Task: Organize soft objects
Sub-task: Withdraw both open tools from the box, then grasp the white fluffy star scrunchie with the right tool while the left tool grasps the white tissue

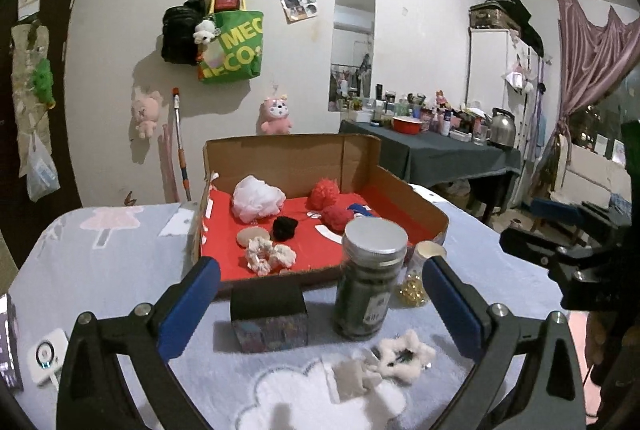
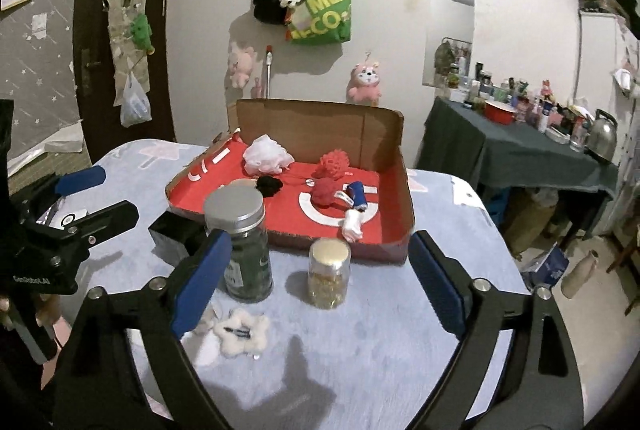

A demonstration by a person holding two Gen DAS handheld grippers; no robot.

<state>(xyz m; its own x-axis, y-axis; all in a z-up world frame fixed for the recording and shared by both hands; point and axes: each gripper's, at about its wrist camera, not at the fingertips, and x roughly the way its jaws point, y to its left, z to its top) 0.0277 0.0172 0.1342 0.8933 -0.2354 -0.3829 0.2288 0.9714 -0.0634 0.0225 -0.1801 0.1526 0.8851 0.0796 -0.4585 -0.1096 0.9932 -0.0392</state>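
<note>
Both my tongs gape wide, empty: left gripper (image 1: 320,304), right gripper (image 2: 320,278). White fluffy hair clip (image 2: 240,328) lies on blanket before the jars. Cardboard box (image 2: 404,190) holds pompoms, scrunchie (image 1: 270,254).

The tall jar (image 2: 240,242) hides part of the black box (image 2: 172,234); small bottles (image 2: 516,98) on the far table blur together.

jars (image 1: 370,278) before box (image 1: 416,202); scrunchies (image 1: 270,256) inside box.
</note>
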